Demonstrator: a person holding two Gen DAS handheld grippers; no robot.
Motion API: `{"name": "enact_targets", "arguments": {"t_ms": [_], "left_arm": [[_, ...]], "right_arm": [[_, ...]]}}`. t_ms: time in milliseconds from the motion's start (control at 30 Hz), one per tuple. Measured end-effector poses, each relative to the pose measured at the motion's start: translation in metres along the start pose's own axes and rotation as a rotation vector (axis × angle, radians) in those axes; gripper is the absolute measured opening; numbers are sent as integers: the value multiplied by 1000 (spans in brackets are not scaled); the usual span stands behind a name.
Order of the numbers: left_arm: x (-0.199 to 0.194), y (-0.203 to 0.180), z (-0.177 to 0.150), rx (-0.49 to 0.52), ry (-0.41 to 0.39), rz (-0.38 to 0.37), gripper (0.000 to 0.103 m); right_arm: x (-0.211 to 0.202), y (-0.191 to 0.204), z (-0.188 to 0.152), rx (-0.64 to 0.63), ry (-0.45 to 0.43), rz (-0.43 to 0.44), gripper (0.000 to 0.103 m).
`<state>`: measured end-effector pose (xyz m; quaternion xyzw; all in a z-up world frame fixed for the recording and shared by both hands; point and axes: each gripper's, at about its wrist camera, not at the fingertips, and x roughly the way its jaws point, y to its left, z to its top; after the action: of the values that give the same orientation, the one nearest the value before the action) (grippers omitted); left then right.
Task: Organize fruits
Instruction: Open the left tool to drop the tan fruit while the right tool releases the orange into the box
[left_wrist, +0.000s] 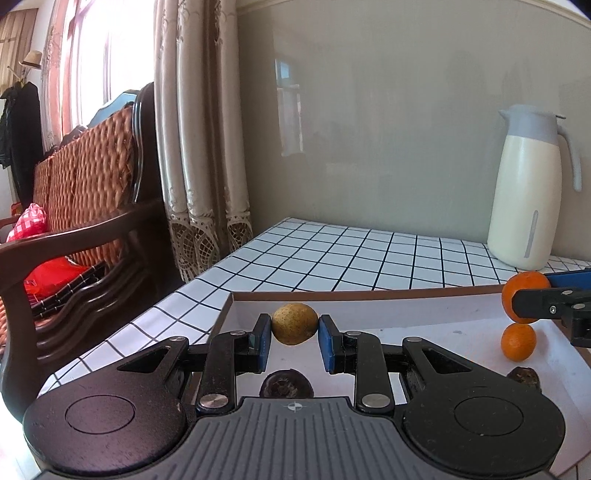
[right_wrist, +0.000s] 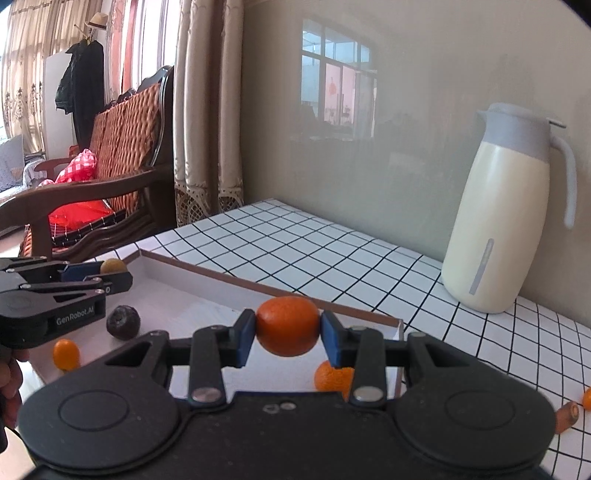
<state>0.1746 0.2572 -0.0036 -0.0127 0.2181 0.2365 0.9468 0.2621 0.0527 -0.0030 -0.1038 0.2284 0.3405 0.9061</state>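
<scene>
My left gripper (left_wrist: 294, 334) is shut on a yellow-brown fruit (left_wrist: 294, 323) and holds it above the white tray (left_wrist: 424, 334). My right gripper (right_wrist: 287, 332) is shut on an orange (right_wrist: 287, 325) and holds it above the tray's far right part (right_wrist: 207, 310). The right gripper also shows at the right of the left wrist view (left_wrist: 535, 299), with its orange (left_wrist: 524, 286). In the tray lie a small orange (left_wrist: 518, 341), a dark fruit (left_wrist: 286, 384) and another dark fruit (left_wrist: 524, 376). The right wrist view shows a dark fruit (right_wrist: 123, 322) and two oranges (right_wrist: 66, 354) (right_wrist: 332, 376) in the tray.
A cream thermos jug (right_wrist: 506, 210) stands at the back right on the checked tablecloth (right_wrist: 332, 258). A small orange (right_wrist: 587, 398) and a brown piece (right_wrist: 567, 415) lie on the cloth right of the tray. A wooden chair (left_wrist: 85, 206) stands left of the table.
</scene>
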Motion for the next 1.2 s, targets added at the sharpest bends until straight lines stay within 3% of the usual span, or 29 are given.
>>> {"name": "enact_targets", "arguments": {"t_ms": [267,367,433,467,533,567,600,1200], "left_arm": [[20,-9,0,3,24,-5,28],[23,-11,2,-10,36,-5,28],[25,-13,4,-10,48,-8,28],[24,-12,4,-14,46,-15,33],[17,-12,5,-20,17,5,90],[12,-11,5,-19,-19,31,97],[7,-11,6,-16,-46,45,98],[-20,-5,12,-16,-67,40,98]], "right_arm": [[18,-9,1,17,22,5,30],[28,-8,5,8,80,11,33],[29,-7,5,-3,65,-10,59],[25,-7,5,-1,40,-43,80],[17,-9,6,-4,-21,-83,79],[15,-11,8,1,-32,-88,79],[14,-14,9,11,-33,-88,79],[-12,-27,11,58,-62,-99,82]]}}
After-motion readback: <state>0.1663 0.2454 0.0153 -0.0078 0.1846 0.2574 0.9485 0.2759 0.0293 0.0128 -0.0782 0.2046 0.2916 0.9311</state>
